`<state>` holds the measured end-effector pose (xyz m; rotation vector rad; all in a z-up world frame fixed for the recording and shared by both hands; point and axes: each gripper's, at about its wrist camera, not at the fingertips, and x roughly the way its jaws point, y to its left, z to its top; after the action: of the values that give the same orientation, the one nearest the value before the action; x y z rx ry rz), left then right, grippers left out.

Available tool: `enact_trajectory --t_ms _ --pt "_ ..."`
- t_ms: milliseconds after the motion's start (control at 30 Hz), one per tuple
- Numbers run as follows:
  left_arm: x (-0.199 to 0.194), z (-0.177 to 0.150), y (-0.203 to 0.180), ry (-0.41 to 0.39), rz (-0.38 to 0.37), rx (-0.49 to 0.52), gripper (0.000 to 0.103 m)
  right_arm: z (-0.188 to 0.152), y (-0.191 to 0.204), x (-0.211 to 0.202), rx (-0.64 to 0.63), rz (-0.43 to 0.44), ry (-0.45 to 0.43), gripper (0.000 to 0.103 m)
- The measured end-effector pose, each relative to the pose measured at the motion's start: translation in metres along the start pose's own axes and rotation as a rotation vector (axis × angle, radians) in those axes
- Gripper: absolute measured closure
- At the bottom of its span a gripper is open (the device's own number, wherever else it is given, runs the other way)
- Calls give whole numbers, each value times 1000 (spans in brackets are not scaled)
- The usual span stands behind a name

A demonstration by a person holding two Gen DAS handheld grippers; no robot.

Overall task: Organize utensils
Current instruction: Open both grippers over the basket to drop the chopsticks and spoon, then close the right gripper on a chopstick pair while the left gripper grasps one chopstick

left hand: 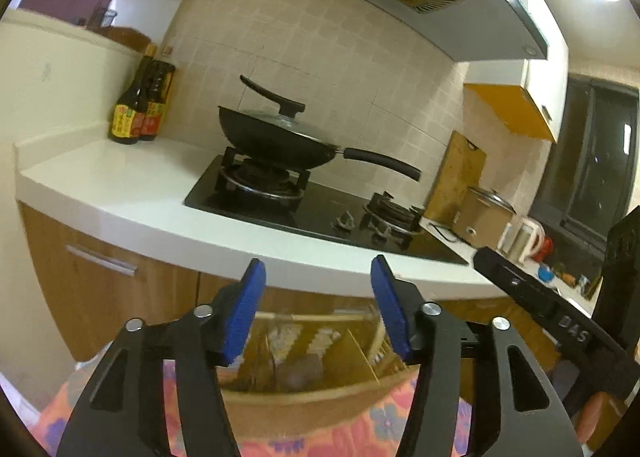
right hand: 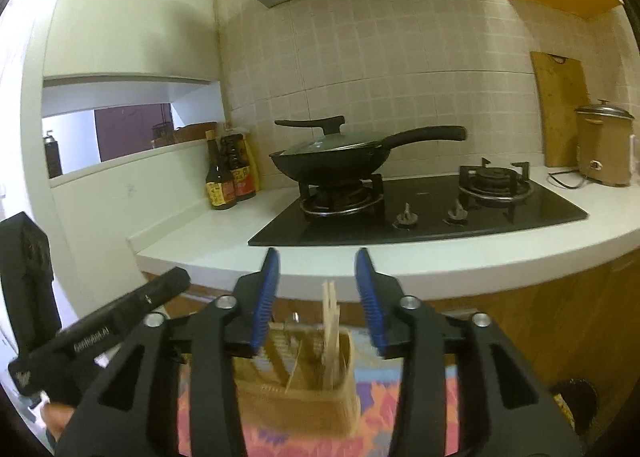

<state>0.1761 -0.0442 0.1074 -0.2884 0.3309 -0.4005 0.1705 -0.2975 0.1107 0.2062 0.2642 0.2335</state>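
Both grippers, left gripper [left hand: 316, 297] and right gripper [right hand: 316, 293], hover spread and empty over the wooden utensil holder [right hand: 296, 397], so next is probably grabbing those chopsticks [right hand: 331, 333].

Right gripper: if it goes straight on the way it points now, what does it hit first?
Probably the white countertop edge, which sits right behind the open right gripper. The wooden utensil holder lies lower, beneath the fingers. Depth is unclear.
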Motion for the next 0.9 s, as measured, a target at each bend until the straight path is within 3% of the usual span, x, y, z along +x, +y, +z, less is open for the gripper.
enact_trajectory --t_ms 67,233,467,533,600,700,900 --pt "-20 0 -6 9 -5 23 43 -5 -3 -24 8 -4 17 49" --pt "-70 -7 -16 57 -7 39 39 -30 -2 -70 28 -35 129 48" --pt "-118 -48 -9 255 22 90 40 -105 5 -81 122 -38 396 48" --pt "-120 -63 -4 314 32 94 41 -128 9 -76 135 -24 469 49" --pt "-116 -82 4 393 26 84 50 -152 16 -71 143 -24 542 52" --pt "-101 -109 15 504 26 84 62 -176 26 -67 139 -25 607 65" --pt "-60 -158 27 653 -15 49 66 -210 44 -47 82 -79 708 77"
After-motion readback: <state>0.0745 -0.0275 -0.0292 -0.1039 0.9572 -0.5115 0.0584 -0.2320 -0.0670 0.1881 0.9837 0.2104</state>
